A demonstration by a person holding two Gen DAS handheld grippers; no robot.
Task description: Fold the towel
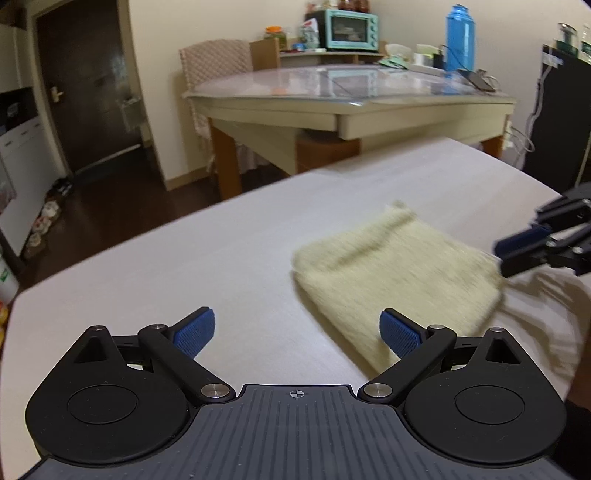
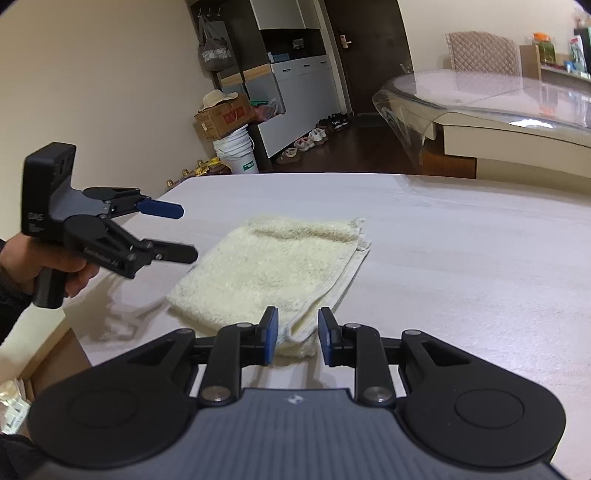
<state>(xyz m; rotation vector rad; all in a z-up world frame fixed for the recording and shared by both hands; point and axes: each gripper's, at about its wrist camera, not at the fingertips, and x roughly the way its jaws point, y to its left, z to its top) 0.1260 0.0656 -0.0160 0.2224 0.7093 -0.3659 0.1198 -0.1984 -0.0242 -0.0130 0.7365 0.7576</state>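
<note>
A cream towel [image 1: 399, 273] [image 2: 273, 266] lies folded into a thick rectangle on the white table [image 1: 184, 258] [image 2: 461, 258]. My left gripper [image 1: 297, 321] [image 2: 188, 232] stands wide open above the table, just off the towel's left side, with nothing between its blue pads. A hand [image 2: 66, 266] holds it. My right gripper [image 2: 298, 317] [image 1: 501, 258] sits at the towel's near corner. Its jaws are a little apart and the pads stand clear of the cloth, which shows in the gap behind them.
Beyond the white table stands a glass-topped dining table [image 1: 351, 85] with a blue flask [image 1: 460, 40] and a mint toaster oven [image 1: 351, 29]. White buckets [image 2: 238, 151] and shoes [image 2: 314, 138] sit on the dark floor by the cabinets.
</note>
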